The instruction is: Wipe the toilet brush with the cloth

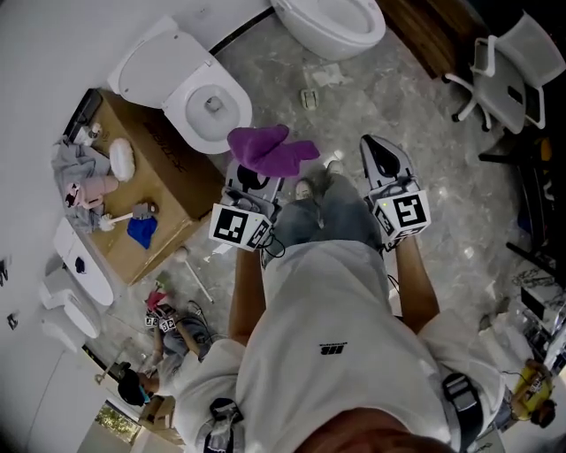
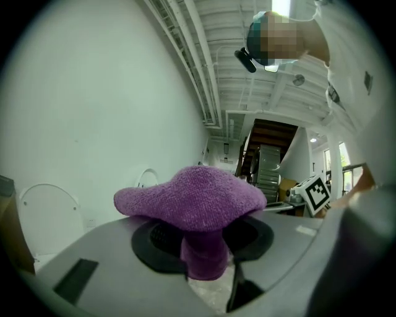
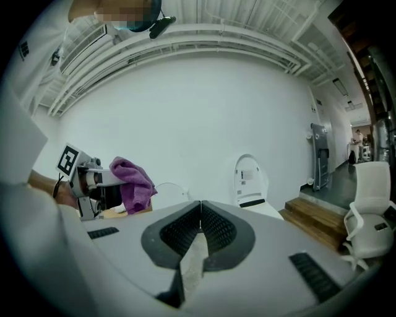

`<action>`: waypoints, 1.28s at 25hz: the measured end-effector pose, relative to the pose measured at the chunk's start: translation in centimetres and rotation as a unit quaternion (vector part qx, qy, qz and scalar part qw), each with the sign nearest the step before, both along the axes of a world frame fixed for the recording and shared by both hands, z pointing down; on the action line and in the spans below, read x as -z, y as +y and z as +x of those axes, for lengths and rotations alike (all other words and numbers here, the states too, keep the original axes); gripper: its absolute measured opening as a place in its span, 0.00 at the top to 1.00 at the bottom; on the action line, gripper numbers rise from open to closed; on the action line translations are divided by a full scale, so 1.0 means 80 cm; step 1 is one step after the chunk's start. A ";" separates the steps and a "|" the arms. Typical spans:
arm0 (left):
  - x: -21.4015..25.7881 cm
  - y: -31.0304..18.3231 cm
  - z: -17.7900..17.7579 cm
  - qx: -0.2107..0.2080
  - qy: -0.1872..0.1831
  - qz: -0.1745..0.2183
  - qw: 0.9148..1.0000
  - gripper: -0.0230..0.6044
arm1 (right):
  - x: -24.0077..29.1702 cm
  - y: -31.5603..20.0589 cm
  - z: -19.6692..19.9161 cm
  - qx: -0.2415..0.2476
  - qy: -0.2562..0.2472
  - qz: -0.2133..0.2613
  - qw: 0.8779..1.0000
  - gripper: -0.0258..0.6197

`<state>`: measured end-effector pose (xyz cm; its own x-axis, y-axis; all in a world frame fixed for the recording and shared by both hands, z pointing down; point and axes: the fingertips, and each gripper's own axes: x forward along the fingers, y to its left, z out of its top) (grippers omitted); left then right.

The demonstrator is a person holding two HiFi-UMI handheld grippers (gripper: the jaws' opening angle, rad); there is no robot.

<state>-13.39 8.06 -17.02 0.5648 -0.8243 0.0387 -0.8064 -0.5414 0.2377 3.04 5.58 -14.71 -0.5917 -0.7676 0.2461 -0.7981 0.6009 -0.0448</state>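
My left gripper (image 1: 254, 177) is shut on a purple cloth (image 1: 268, 149), which spreads over its fingertips. In the left gripper view the cloth (image 2: 193, 199) is pinched between the pads and mushrooms out above the left gripper (image 2: 204, 244). My right gripper (image 1: 376, 150) is held beside it at the right, shut and empty; its pads meet in the right gripper view, right gripper (image 3: 199, 207). That view also shows the cloth (image 3: 133, 182) at the left. A white toilet brush (image 1: 117, 218) lies on the cardboard box (image 1: 172, 172) far to the left, away from both grippers.
A white toilet (image 1: 208, 102) stands just ahead of the left gripper, and another toilet (image 1: 332, 22) further off. A blue rag (image 1: 141, 231) and other items lie on the box. A white office chair (image 1: 508, 75) and a wooden step (image 1: 433, 35) are at the right.
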 end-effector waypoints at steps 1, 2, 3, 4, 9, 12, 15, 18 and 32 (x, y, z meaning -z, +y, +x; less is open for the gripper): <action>-0.008 -0.009 0.001 -0.002 0.001 -0.003 1.000 0.70 | -0.008 -0.010 0.000 -0.001 0.002 -0.002 1.000 0.96; -0.017 -0.018 0.002 -0.004 0.001 -0.005 1.000 0.70 | -0.016 -0.019 0.000 -0.002 0.004 -0.004 1.000 0.96; -0.026 -0.026 0.003 -0.005 0.002 -0.007 1.000 0.70 | -0.025 -0.027 0.001 -0.002 0.006 -0.006 1.000 0.96; -0.036 -0.033 0.004 -0.006 0.002 -0.010 1.000 0.70 | -0.036 -0.034 0.002 -0.003 0.008 -0.009 1.000 0.96; -0.095 -0.072 0.011 -0.009 0.006 -0.017 1.000 0.70 | -0.100 -0.078 0.005 0.001 0.020 -0.011 1.000 0.96; -0.135 -0.086 0.018 -0.009 0.018 -0.022 1.000 0.70 | -0.142 -0.098 0.005 0.010 0.023 -0.015 1.000 0.96; -0.180 -0.107 0.029 -0.011 0.032 -0.025 0.999 0.70 | -0.189 -0.121 0.009 0.020 0.028 -0.015 0.999 0.96; -0.232 -0.132 0.039 -0.014 0.035 -0.025 0.999 0.70 | -0.240 -0.146 0.013 0.027 0.036 -0.016 0.999 0.96; -0.507 -0.200 0.055 -0.016 0.023 -0.067 0.997 0.70 | -0.501 -0.227 0.043 0.042 0.052 -0.025 0.997 0.96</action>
